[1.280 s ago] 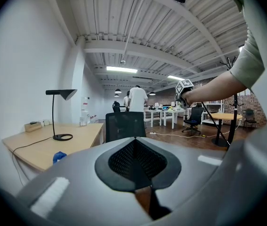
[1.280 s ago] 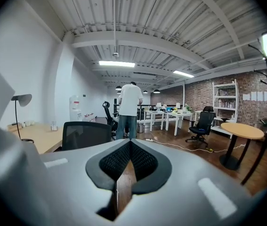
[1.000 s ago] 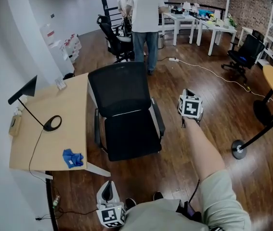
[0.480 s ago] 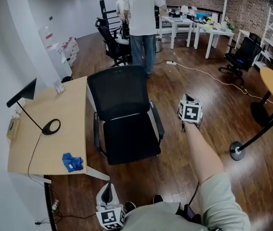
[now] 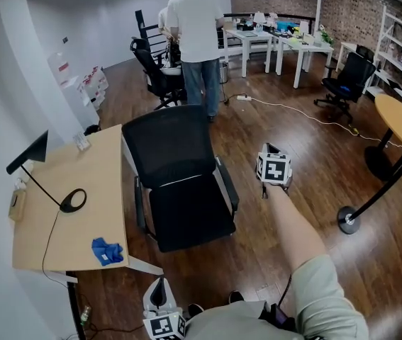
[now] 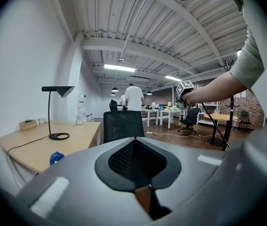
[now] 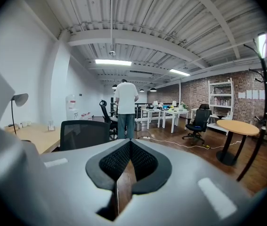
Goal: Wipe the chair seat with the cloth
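Head view: my left gripper [image 5: 159, 287] sits low at the bottom edge, close to my body, nothing in it. The blue cloth [image 5: 106, 251] lies crumpled on the desk [image 5: 52, 239], ahead and left of that gripper, near the desk's closest edge and not touching either gripper. The black chair [image 5: 176, 172] stands ahead and a bit right of the left gripper, tucked against the desk's side; the chair seat [image 5: 190, 218] is bare. My right gripper [image 5: 269, 149] is held out on a stretched arm over the wood floor [image 5: 278, 239], just right of the chair's armrest and well apart from the cloth. A lamp [image 5: 71, 200] stands on the desk beyond the cloth. A person [image 5: 192, 27] stands far ahead, back turned.

Left gripper view: left gripper [image 6: 134, 140] closed, black pads meeting at the tip, nothing between them. The chair [image 6: 123, 125] is straight ahead of it, backrest facing me. The cloth [image 6: 55, 157] is low to its left on the desk [image 6: 53, 135], with the lamp [image 6: 57, 91] behind. The right gripper [image 6: 185, 89] is up to the right.

Right gripper view: right gripper [image 7: 130, 144] closed and empty, pads together. The chair [image 7: 84, 132] is ahead to its left, with the desk [image 7: 34, 136] further left. The person [image 7: 125, 107] is straight ahead, far off. The cloth doesn't show here.
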Tool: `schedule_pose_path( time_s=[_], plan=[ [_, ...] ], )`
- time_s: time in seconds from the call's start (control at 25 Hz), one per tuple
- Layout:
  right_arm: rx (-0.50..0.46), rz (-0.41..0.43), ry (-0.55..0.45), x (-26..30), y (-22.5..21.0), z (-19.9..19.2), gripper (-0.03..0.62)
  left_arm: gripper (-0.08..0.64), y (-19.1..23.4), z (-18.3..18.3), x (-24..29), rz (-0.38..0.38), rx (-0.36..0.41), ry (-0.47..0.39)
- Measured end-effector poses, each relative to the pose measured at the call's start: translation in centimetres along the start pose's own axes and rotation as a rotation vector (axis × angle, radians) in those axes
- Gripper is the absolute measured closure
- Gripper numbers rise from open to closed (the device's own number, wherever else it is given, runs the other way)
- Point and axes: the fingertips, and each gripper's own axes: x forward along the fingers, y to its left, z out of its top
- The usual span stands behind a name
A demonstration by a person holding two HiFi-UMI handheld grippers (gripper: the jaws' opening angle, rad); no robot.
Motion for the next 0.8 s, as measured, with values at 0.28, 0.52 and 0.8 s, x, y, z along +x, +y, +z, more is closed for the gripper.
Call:
schedule_pose_path(
  time_s=[0.28, 0.52, 0.8],
  plan=[
    [0.005, 0.012, 0.015, 0.1, 0.7, -0.6, 0.592, 0.555, 0.4, 0.0, -0.2, 0.005, -0.005, -0.001],
    [0.015, 0.059, 0.01, 0.2, 1.7, -0.8, 0.592, 0.555, 0.6, -0.2, -0.5, 0.02, -0.016, -0.005],
    [-0.002, 0.053, 0.009, 0.3, 2.7, -0.7, 0.592, 0.555, 1.8, -0.4, -0.7, 0.036, -0.032, -0.008]
  ],
)
